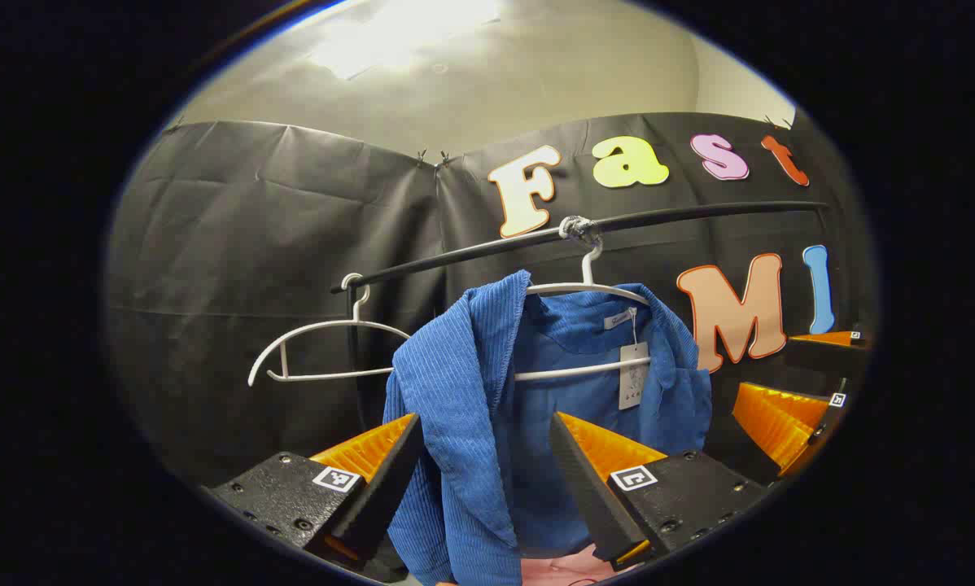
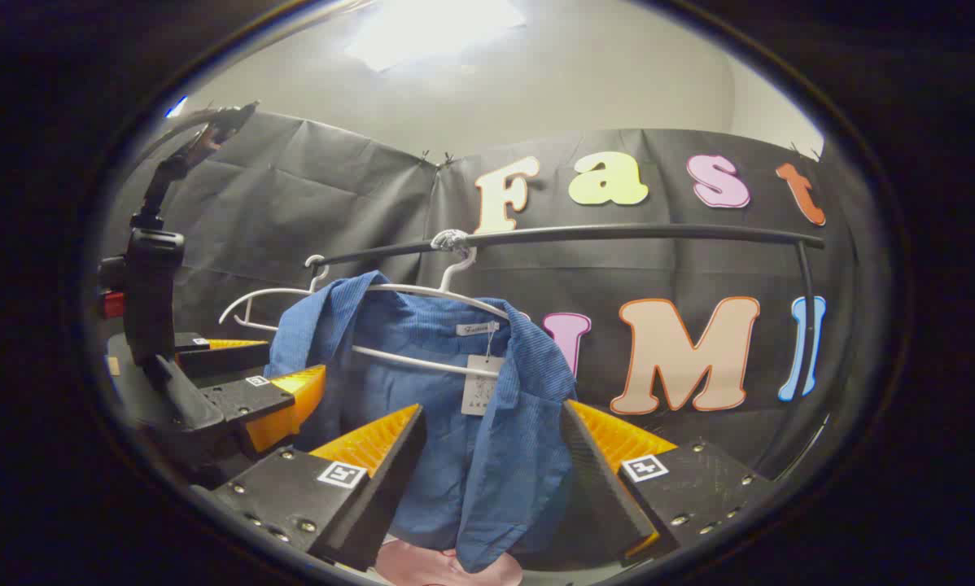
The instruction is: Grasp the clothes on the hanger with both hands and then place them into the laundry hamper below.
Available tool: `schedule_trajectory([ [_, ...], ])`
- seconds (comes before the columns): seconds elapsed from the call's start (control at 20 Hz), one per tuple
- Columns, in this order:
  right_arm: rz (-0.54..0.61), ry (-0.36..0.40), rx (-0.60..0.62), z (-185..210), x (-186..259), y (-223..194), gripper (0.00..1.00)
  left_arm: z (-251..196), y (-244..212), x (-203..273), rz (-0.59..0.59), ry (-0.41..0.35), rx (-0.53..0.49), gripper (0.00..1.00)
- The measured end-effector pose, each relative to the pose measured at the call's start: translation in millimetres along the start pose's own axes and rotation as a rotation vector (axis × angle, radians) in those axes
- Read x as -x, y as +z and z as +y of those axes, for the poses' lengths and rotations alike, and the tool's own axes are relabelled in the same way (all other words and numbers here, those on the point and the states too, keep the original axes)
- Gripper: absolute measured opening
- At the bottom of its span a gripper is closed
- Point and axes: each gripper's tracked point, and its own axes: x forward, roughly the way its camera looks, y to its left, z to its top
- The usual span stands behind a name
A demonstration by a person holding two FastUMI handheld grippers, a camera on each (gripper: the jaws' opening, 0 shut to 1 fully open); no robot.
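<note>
Left gripper is sitting at bottom centre of the left gripper view, fingers spread wide, with the blue shirt's near front panel hanging between them; contact unclear. Right gripper is also gaping wide at bottom centre of the right gripper view, the shirt's other front edge hanging between its fingers. Farther back, the shirt is draping on a white hanger hooked over a black rail. An empty hanger is hanging at centre left.

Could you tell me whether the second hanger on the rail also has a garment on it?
No: in the left gripper view the second hanger hangs bare on the rail, beside the blue shirt.
</note>
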Motion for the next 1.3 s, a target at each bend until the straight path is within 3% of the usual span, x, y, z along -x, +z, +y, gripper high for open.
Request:
schedule_trajectory([
  [0.1, 0.010, -0.001, -0.008, -1.2, -2.8, -3.3, 0.93, 0.3, -3.4, -0.6, 0.013, 0.002, 0.003, 0.95],
  [0.2, 0.015, -0.009, -0.020, -3.7, -5.4, -6.3, 0.98, 1.2, -3.8, -2.4, 0.017, 0.007, 0.002, 0.96],
  [1.0, 0.079, -0.025, -0.044, -5.7, -36.3, -37.3, 0.98, 5.8, -31.8, -12.1, 0.091, 0.018, 0.017, 0.97],
  [1.1, 0.104, -0.041, -0.043, -9.4, -45.1, -49.4, 0.93, 2.4, -43.1, -16.4, 0.117, 0.001, 0.029, 0.93],
  [1.15, 0.120, -0.051, -0.048, -11.4, -50.0, -56.6, 0.98, 0.2, -49.0, -18.1, 0.132, -0.005, 0.029, 0.85],
  [1.3, 0.148, -0.078, -0.067, -16.3, -69.6, -77.5, 0.99, -1.9, -60.9, -23.9, 0.155, -0.024, 0.021, 0.77],
])
